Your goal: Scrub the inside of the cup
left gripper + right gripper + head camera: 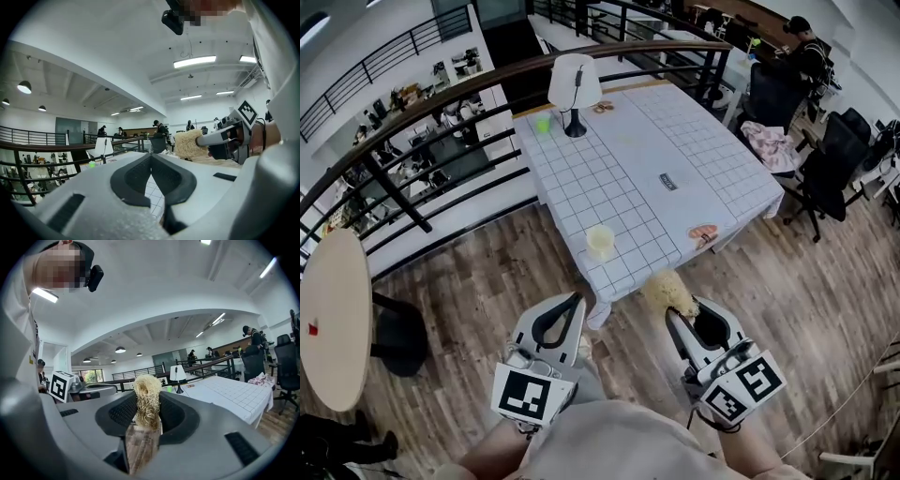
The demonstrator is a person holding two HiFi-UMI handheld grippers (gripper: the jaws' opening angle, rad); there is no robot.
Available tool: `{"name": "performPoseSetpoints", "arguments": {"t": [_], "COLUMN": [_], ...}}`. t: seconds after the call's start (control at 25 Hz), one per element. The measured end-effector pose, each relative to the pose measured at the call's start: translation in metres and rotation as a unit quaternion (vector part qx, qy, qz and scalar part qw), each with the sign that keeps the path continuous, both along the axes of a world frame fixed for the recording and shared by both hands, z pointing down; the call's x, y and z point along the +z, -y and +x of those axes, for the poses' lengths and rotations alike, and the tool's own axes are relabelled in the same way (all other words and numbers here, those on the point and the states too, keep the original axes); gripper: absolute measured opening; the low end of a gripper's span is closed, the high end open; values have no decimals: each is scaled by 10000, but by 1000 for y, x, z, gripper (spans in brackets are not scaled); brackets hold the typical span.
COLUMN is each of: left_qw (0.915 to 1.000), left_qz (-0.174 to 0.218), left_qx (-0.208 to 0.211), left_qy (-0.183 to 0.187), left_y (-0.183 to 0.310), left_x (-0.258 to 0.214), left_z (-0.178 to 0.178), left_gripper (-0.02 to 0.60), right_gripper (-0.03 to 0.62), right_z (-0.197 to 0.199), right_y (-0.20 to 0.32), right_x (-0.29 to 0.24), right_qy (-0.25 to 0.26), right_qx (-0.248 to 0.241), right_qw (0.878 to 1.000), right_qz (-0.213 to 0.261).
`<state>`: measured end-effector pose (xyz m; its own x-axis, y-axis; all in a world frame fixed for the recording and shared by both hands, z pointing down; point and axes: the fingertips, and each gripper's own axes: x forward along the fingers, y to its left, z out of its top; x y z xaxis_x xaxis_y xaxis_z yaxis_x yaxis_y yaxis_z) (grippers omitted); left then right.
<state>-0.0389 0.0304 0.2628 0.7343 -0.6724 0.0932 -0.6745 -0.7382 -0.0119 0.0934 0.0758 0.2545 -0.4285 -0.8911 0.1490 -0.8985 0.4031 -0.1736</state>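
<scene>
The right gripper (680, 317) is clenched on a tuft of pale, fibrous scrubber (668, 292), which stands out past its jaw tips. The left gripper (151, 161) is clenched too, its jaws pressed together with nothing between them. Both hang over the wooden floor (469, 281), short of the table's near corner and apart from it, the right one slightly closer to the table's edge.

The table (694, 159) wears a white grid-pattern cloth. The cup (600, 241), pale and translucent, stands upright on the table just inside that near corner, ahead of and roughly between the two grippers. Neither gripper touches it. A white-shaded lamp (574, 86) stands at the table's far end, well apart from the cup.

As a judgement, the scrubbing has not begun. The tool is in hand, but the cup is unheld and the scrubber is well outside it. What seems left is closing in on the table, steadying the cup with the left gripper, then working the scrubber into its mouth and around its inner wall.
</scene>
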Motion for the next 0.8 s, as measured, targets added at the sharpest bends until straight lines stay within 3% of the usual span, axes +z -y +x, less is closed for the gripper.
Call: {"name": "performPoseSetpoints", "arguments": {"t": [0.16,0.4,0.8], "left_qw": [9999,9999,9997], "left_qz": [-49,12,-62], "left_qx": [-85,100,229], "left_qy": [-38,-11,-37], "left_y": [31,-16,58], "left_x": [4,-18,8], "left_z": [1,27,20], "left_gripper": [14,14,14], "right_gripper": [129,129,129], "right_z": [5,26,21], "right_y": [29,-8,71], "right_x": [1,-20,-3], "right_qy": [-105,-221,-487], "right_qx": [-35,-191,5], "right_qw": [9999,9994,9986], "right_qz": [-65,-202,-212]}}
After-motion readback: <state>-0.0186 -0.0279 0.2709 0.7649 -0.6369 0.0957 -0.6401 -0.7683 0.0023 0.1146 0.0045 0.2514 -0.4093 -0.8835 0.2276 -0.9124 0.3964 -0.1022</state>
